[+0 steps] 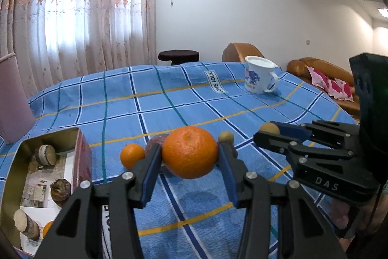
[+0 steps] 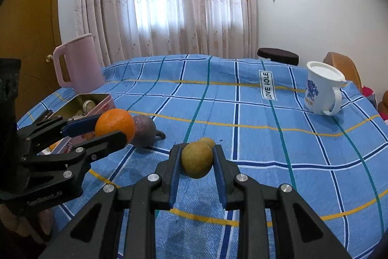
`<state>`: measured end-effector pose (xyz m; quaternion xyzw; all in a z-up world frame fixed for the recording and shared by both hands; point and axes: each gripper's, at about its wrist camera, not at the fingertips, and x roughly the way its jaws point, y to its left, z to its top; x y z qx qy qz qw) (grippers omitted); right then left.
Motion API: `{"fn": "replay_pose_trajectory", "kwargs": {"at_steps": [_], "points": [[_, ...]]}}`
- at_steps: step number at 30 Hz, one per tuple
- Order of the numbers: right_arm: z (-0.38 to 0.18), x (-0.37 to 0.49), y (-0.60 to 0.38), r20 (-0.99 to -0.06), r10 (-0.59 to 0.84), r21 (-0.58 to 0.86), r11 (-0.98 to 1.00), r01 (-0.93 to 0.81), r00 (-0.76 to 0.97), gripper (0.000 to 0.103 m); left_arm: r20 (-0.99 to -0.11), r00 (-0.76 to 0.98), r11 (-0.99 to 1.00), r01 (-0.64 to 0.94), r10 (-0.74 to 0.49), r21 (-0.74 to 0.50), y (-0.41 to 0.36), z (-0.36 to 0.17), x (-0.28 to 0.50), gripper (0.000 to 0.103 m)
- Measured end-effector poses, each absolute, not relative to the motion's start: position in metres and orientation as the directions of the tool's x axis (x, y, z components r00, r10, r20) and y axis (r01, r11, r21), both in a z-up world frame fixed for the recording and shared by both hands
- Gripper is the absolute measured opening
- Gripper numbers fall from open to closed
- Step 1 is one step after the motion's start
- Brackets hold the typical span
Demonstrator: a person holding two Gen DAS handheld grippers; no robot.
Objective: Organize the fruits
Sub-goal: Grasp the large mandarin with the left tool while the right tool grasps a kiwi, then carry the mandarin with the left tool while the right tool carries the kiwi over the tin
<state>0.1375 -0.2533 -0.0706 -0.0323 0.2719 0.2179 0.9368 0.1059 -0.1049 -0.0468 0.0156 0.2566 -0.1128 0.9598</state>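
Two fruits are held at once, one per gripper. From the left wrist, the left gripper (image 1: 190,157) is clamped on a large orange (image 1: 189,152), lifted above the blue checked tablecloth (image 1: 169,98); a small orange (image 1: 132,155) and a purple fruit (image 1: 156,141) lie just behind it, and a small tan fruit (image 1: 226,137) sits beside the right finger. The metal tin (image 1: 14,162) at the left already has some fruit in it. The right gripper (image 1: 269,131) reaches in from the right side, closed on a tan longan (image 1: 270,128). From the right wrist, that longan (image 2: 196,160) is pinched between the blue pads (image 2: 219,171), with the other tan fruit (image 2: 208,141) just behind it on the cloth. The white mug (image 2: 321,91) and pink jug (image 2: 77,62) stand well apart. Both fruits are round and held only at their sides, so either could likely roll out if the squeeze eases or the hand tilts on the way to the tin. The two grippers are near each other and could bump.
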Motion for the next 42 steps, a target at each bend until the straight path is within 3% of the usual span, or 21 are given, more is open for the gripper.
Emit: {"fn": "replay_pose_trajectory", "kwargs": {"at_steps": [42], "points": [[-0.056,0.112,-0.260,-0.379,0.403,0.024,0.904,-0.427,0.833,0.028,-0.356,0.920,0.983,0.181,-0.165,0.013,-0.103,-0.034,0.077,0.049]]}}
